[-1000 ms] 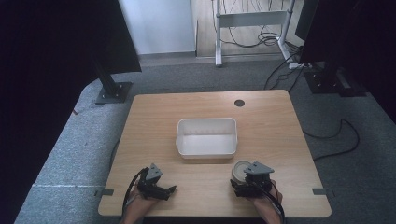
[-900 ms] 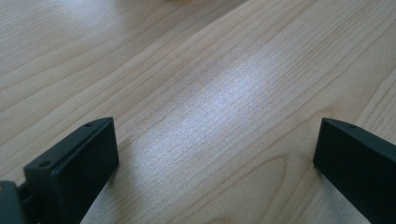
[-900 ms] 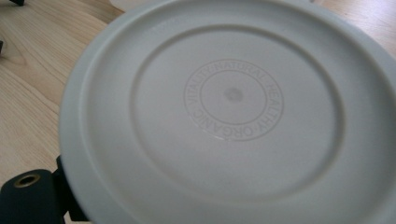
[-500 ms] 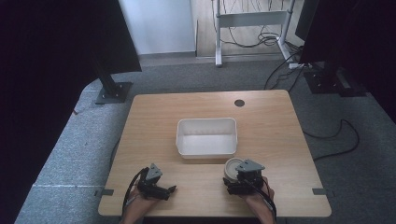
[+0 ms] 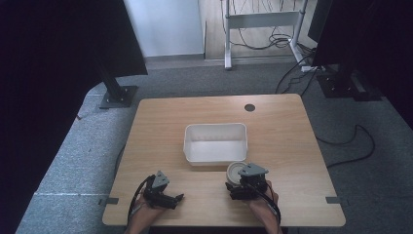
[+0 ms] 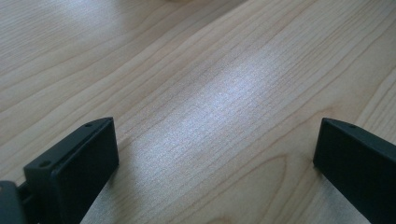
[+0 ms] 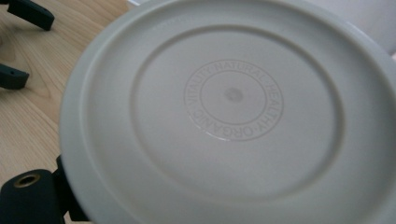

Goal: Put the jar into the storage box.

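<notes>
The person is working at the near edge of the table point(image 5: 160, 117), and the right gripper point(image 5: 243, 185) is sitting right up against a round container with a pale lid point(image 5: 236, 171), just in front of the white tub point(image 5: 215, 142). My guess is that the container is meant to go into that tub, which would explain why it is being handled so close beside it.

In the right gripper view the lid point(image 7: 229, 107) is looming large, its raised lettering facing the camera, so the container is lying very near or between the jaws. One black jaw is peeking out under the lid's lower left edge; the other is hidden behind it, so I cannot tell whether the jaws are clenching the container or merely sitting around it.

The left gripper point(image 5: 163, 194) is resting low over bare wood at the near left, apparently waiting its turn. Its jaws are standing wide apart, released, with nothing between them.
</notes>
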Available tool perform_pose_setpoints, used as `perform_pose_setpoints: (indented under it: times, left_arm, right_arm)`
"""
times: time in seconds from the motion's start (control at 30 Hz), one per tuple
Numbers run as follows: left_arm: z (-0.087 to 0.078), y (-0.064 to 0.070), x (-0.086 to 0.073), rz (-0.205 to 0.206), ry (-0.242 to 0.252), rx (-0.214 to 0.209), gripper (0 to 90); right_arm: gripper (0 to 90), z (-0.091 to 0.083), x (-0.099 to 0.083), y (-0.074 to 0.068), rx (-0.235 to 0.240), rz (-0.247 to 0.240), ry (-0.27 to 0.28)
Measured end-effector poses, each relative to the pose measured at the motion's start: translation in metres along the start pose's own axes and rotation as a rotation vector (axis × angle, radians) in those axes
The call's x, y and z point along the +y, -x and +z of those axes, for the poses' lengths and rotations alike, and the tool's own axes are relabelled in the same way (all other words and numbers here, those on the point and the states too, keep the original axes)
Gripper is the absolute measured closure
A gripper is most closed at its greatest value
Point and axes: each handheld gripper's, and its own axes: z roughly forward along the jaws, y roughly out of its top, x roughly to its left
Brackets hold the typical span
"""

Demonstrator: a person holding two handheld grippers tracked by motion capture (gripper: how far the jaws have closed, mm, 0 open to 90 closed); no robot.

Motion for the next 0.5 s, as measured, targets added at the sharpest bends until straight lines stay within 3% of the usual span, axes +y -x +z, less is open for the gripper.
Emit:
perform_pose_setpoints:
  times: [0.5]
  left_arm:
    - [0.000, 0.000, 0.000, 0.000, 0.000, 0.000, 0.0]
  right_arm:
    - [8.9, 0.006, 0.023, -0.001, -0.007, -0.008, 0.027]
